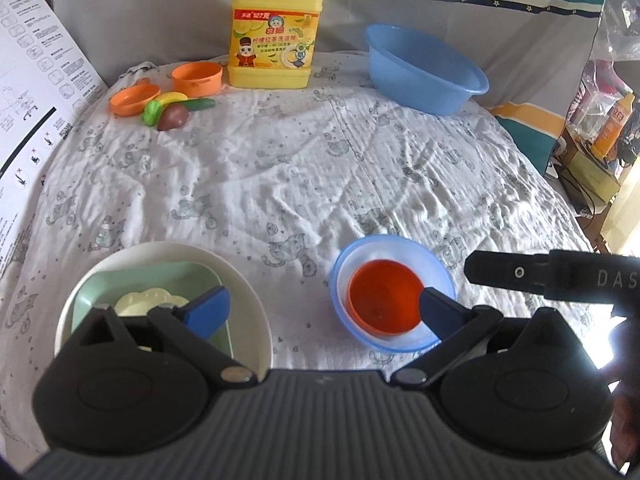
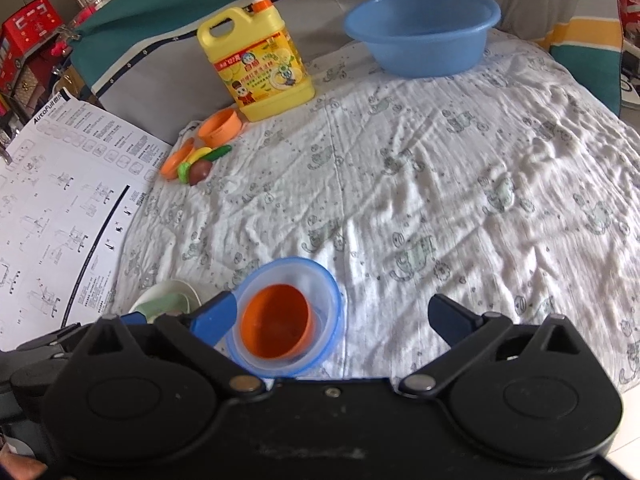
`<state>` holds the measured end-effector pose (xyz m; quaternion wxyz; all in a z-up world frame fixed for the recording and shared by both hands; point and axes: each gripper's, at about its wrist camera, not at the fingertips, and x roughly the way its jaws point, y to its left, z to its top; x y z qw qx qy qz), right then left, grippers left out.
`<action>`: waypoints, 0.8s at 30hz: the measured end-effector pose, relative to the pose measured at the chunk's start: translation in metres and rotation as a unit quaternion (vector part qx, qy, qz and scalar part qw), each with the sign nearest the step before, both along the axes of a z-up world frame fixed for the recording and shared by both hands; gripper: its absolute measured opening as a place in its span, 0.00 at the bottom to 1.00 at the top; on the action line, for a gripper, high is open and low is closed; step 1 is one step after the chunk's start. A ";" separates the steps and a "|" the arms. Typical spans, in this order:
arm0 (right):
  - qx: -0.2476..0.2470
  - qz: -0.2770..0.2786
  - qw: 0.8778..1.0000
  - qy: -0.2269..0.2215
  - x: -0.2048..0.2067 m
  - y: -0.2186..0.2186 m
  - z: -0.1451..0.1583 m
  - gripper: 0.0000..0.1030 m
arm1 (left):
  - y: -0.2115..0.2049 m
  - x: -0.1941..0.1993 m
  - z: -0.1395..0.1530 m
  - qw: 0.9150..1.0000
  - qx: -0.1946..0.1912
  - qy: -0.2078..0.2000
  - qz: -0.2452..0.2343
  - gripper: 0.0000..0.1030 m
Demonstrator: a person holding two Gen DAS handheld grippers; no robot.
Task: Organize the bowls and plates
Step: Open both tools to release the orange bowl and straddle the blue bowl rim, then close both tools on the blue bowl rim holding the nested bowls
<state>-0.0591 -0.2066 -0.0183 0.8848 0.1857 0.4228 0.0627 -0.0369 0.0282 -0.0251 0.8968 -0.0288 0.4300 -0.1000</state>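
Note:
A white round plate [image 1: 248,292] near the front left holds a green square plate [image 1: 200,276] with a small cream flower-shaped dish [image 1: 140,300] on it. To its right an orange bowl [image 1: 380,300] sits nested in a blue bowl [image 1: 400,248]. My left gripper [image 1: 324,308] is open and empty, its fingers spanning the gap between the two stacks. My right gripper [image 2: 340,316] is open and empty just above the nested bowls [image 2: 276,316]. The plate stack [image 2: 168,296] lies at its left, partly hidden. The right gripper also shows in the left wrist view [image 1: 520,274].
A big blue basin [image 1: 424,68] stands at the back right. A yellow detergent jug [image 1: 272,32] stands at the back centre. An orange cup [image 1: 198,78], an orange lid [image 1: 134,98] and toy fruit [image 1: 172,110] lie at the back left. A printed sheet [image 1: 36,80] lies along the left edge.

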 end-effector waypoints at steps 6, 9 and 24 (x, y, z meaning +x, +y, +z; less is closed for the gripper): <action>0.003 -0.013 1.000 0.010 -0.002 -0.003 -0.010 1.00 | -0.003 -0.003 -0.013 1.000 -0.002 0.004 -0.010 1.00; 0.003 -0.014 1.000 0.010 -0.001 -0.002 -0.012 1.00 | -0.005 -0.001 -0.018 1.000 -0.006 0.007 -0.011 1.00; 0.009 0.004 1.000 0.023 0.013 0.009 -0.020 0.85 | -0.010 0.012 -0.030 0.999 -0.026 0.016 -0.031 0.98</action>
